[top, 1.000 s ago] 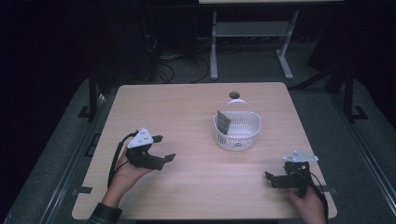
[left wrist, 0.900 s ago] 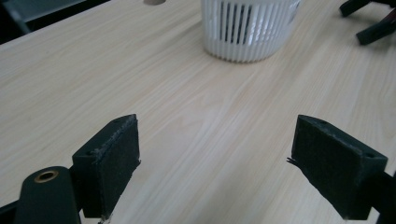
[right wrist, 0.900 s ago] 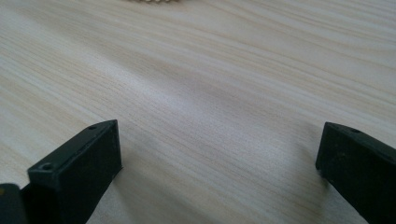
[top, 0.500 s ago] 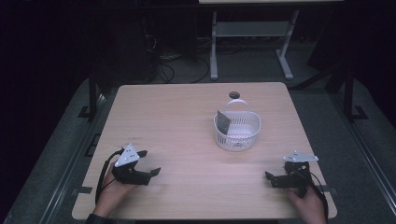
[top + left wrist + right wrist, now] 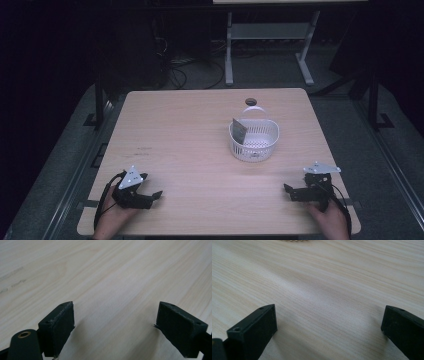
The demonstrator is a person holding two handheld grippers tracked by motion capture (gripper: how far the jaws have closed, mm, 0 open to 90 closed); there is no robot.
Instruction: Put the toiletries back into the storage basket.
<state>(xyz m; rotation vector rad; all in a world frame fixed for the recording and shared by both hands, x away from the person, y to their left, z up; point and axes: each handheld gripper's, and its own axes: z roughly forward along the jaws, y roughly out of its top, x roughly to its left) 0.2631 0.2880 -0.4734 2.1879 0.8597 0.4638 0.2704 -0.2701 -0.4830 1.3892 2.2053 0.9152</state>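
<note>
Both grippers parked at counter's near corners — left gripper [image 5: 150,196], right gripper [image 5: 292,191], fingers wide apart, empty. Card [image 5: 239,131] sits in basket [image 5: 254,148] — looks finished.

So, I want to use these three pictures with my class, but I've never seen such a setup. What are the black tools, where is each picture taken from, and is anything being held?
A person sits at a wooden table with a two-jaw tool in each hand. The high view looks down from above: the left hand-held gripper and the right hand-held gripper rest near the table's near edge. The other two pictures come from cameras riding on those tools, looking along their black jaws at bare wood. Both stand open and hold nothing. On the table is a white basket with a handle; a flat card-like item leans inside it.
</note>
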